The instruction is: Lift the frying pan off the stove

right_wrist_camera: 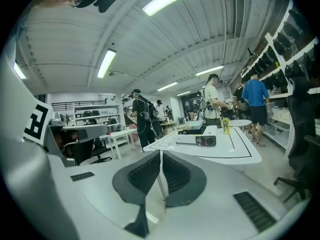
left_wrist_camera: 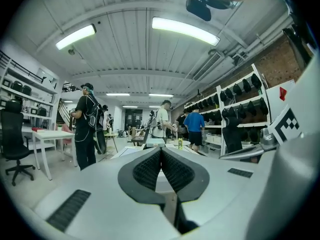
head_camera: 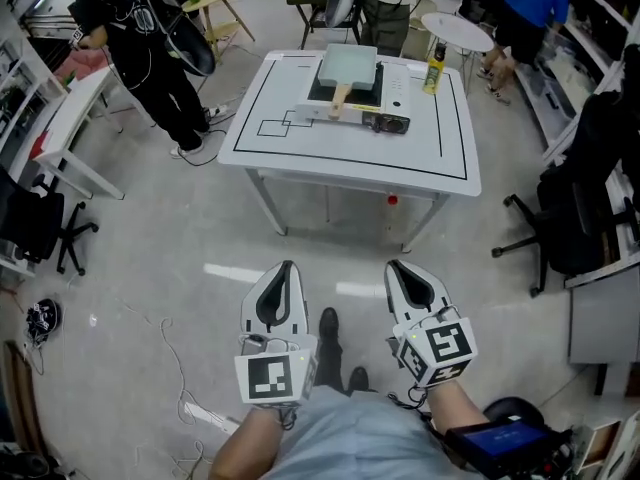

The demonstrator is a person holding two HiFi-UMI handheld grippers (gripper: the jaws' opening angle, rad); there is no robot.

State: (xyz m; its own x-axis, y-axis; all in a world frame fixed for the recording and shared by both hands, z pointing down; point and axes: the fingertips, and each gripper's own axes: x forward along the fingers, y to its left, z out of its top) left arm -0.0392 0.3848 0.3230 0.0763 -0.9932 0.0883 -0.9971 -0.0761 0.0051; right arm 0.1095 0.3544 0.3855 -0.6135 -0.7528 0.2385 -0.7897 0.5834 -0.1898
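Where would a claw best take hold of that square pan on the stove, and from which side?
Probably the wooden handle: it juts from the pan's front edge toward the table's near side, narrow enough to pinch. Come from that side, closing across its width.

A pale, glossy floor reflects long ceiling lights, with loose cables trailing across it. In the middle stands a white table marked with black lines. A small round table sits beyond it, a white desk to the left and a black office chair to the right. Shelves of dark items line what may be a brick wall.
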